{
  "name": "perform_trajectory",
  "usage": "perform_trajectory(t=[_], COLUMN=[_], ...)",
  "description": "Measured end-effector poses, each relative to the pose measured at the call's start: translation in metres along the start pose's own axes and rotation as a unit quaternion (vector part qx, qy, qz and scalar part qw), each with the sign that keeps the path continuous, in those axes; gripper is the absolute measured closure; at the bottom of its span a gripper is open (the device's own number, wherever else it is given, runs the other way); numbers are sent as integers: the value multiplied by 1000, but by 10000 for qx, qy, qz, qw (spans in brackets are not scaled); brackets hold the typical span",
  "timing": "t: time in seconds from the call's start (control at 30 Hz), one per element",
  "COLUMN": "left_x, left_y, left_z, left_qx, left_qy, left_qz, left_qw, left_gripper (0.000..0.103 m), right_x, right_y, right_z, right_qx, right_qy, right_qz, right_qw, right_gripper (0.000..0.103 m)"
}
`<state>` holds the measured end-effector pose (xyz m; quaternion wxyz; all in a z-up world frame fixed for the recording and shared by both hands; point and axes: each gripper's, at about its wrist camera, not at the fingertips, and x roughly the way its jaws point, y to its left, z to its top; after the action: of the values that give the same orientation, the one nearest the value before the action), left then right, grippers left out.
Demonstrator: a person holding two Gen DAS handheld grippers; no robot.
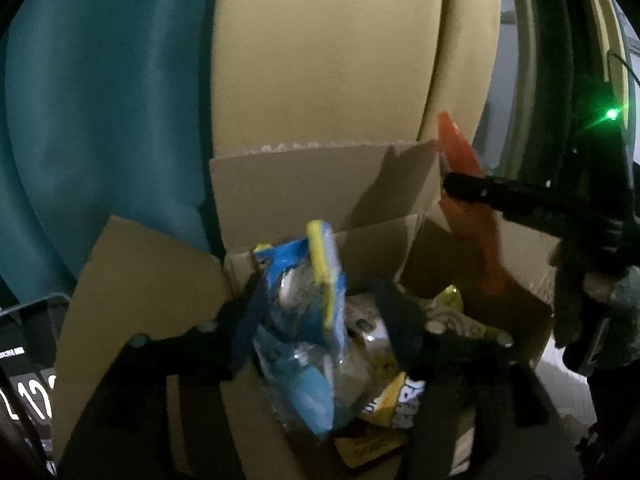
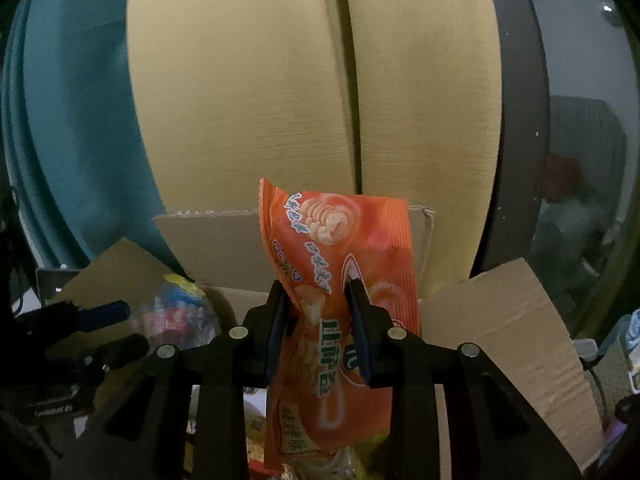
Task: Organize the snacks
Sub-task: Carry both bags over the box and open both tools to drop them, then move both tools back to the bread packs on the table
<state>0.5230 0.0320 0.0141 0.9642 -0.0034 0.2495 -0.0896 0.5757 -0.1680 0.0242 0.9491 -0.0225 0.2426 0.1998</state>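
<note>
- While the right hand-held gripper (image 2: 320, 312) is narrowed onto an orange snack packet (image 2: 340, 280), pads pressing its sides, the packet stands upright above the open cardboard box (image 2: 500, 320), its lower end cut off by the frame edge.
- From the left wrist view the same packet shows only as an orange blur at the box's far right corner, partly behind the gripper's black finger.
- Left hand-held gripper (image 1: 324, 320) stands about half open over the box; a blue and yellow snack packet (image 1: 316, 308) sits between its fingers, and motion blur hides whether the pads touch it.
- Beneath it lie more wrappers, including a yellow one (image 1: 392, 400); their print is unreadable.
- A gloved hand (image 1: 608, 300) holding the right tool is cropped at the right margin.
- Behind the box rise a tan cushion (image 1: 320, 60) and teal cloth (image 1: 100, 120).
- Dim light obscures the box bottom.
</note>
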Motion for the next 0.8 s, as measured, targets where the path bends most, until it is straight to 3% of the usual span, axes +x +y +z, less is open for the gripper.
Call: perform_trajectory(t=[0.07,0.1,0.13,0.57,0.8], left_x=[-4,-6,-9,-70,-105], left_y=[5,6,7,-7,-21], left_z=[0,0,0,0,-7], left_qx=[-75,-101,-122,-219,-266], left_qy=[-42,-53,-71,-390,-510], left_qz=[14,9,14,-20,-102], left_qw=[10000,9999,9999,9990,9983], left_gripper=[33,33,33,31,22], right_x=[5,5,3,-48,-87], right_y=[1,2,3,19,32], right_z=[2,3,3,-3,-11], right_qx=[-14,-21,-18,-155,-166], right_qy=[86,104,81,-30,-84], right_qz=[-63,-90,-86,-119,-153], right_qw=[9999,9999,9999,9998,9997], right_gripper=[48,31,26,26,26])
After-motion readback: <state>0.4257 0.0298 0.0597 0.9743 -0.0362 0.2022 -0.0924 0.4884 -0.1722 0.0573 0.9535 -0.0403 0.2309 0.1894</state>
